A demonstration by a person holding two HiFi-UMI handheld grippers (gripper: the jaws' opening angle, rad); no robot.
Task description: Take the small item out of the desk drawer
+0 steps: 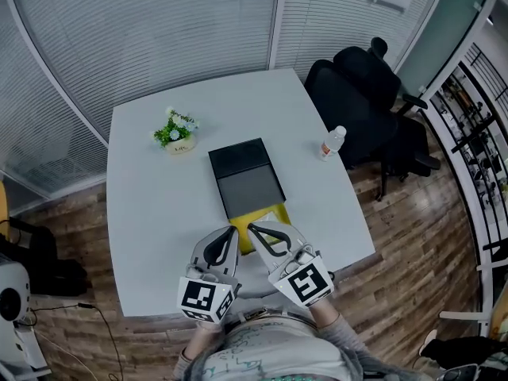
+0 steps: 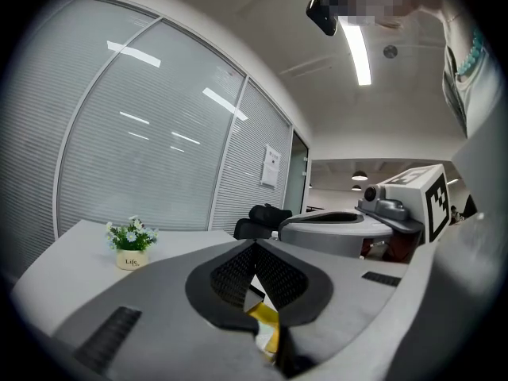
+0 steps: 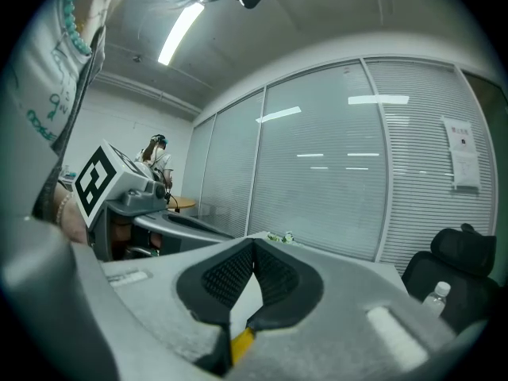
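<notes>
A black drawer box [image 1: 246, 177] lies in the middle of the white table [image 1: 151, 213]. Its yellow drawer [image 1: 268, 214] is pulled out toward the table's near edge. No small item shows in it; my grippers cover most of the drawer. My left gripper [image 1: 232, 230] and right gripper [image 1: 251, 228] hover side by side over the drawer's near end, tips close together. Both are shut with nothing between the pads. A strip of the yellow drawer [image 2: 266, 317] shows under the left gripper [image 2: 254, 246], and another strip [image 3: 240, 344] under the right gripper [image 3: 254, 243].
A small pot of flowers [image 1: 176, 131] stands at the table's far left. A water bottle [image 1: 333, 142] stands near the right edge, and a black office chair [image 1: 365, 94] sits beyond it. Blind-covered glass walls close the far side. The table's near edge lies under my hands.
</notes>
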